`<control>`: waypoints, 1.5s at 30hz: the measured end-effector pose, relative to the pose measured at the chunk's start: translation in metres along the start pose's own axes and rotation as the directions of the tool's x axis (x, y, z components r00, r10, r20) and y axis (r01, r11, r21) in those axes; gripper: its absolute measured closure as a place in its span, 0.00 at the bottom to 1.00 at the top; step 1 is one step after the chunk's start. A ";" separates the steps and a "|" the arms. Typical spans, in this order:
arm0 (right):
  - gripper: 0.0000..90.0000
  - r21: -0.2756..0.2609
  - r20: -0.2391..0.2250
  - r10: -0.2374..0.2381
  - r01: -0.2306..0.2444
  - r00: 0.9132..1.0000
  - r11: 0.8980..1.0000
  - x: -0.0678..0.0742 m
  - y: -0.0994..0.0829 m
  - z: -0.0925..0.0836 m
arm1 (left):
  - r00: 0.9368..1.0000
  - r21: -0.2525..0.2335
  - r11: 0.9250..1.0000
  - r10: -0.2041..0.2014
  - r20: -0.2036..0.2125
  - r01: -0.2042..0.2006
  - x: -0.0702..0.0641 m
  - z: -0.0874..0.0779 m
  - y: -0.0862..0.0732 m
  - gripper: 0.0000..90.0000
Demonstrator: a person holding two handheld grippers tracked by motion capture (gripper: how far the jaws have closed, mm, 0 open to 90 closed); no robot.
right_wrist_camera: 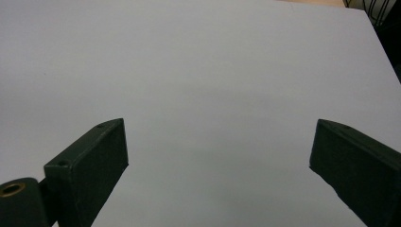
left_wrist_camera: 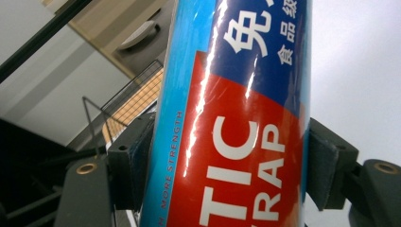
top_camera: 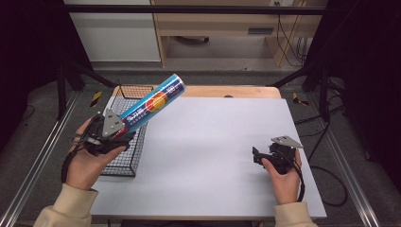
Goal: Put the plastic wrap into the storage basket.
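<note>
**Long wrap tube held low, tip swinging over the basket**

I start with the table: its white sheet is bare from centre out to 3 o'clock, so that is my free room. The near edge runs along 6 o'clock and a strip of wood shows at 12.

At 9 o'clock sits the wire basket, its rim close under my left hand; I judge it the main snag for a long object swinging past.

The plastic wrap tube is off the table, slanting up toward 1 o'clock above the basket. I read it as a light, stiff cardboard cylinder with a glossy, probably slippery skin. My left gripper clamps it near its lower end, pads pressed on both sides, so the long free end will lever. A hold nearer the middle would steady it.

My right gripper hovers low at 4 o'clock, jaws spread wide with nothing between them.
</note>
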State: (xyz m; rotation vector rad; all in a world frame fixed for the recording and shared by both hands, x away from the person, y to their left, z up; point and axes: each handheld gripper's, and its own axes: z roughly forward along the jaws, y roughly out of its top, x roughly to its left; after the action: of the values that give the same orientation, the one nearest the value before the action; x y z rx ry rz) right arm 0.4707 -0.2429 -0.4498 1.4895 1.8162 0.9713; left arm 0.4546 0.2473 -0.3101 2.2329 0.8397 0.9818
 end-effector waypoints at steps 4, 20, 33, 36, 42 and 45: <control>0.06 0.002 -0.010 -0.010 0.010 1.000 1.000 0.002 0.000 0.000 | 0.999 0.021 1.000 -0.014 -0.034 0.015 -0.001 -0.002 0.001 0.33; 0.06 0.005 -0.004 -0.015 0.016 1.000 1.000 0.002 -0.001 -0.001 | 0.983 0.111 0.987 -0.096 -0.157 0.114 0.003 -0.009 -0.011 0.33; 0.06 0.010 -0.006 -0.020 0.020 1.000 1.000 0.002 -0.002 -0.001 | 0.980 0.218 0.966 -0.102 -0.171 0.139 0.000 -0.004 -0.020 0.34; 0.06 0.011 -0.005 -0.014 0.014 1.000 1.000 0.002 -0.002 -0.001 | 0.980 0.240 0.961 -0.098 -0.172 0.138 -0.001 -0.002 -0.022 0.34; 0.07 0.006 -0.009 -0.014 0.014 1.000 1.000 0.001 -0.001 -0.002 | 0.977 0.263 0.952 -0.114 -0.178 0.159 0.000 0.000 -0.028 0.34; 0.07 0.008 -0.013 -0.013 0.014 1.000 1.000 0.001 -0.001 -0.001 | 0.977 0.282 0.945 -0.119 -0.179 0.167 0.001 0.000 -0.032 0.34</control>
State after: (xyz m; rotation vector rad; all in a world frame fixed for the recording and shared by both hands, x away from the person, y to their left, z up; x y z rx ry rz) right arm 0.4688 -0.2421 -0.4502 1.4772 1.8393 0.9703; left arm 0.4452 0.2692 -0.3319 2.3184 1.2782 1.0318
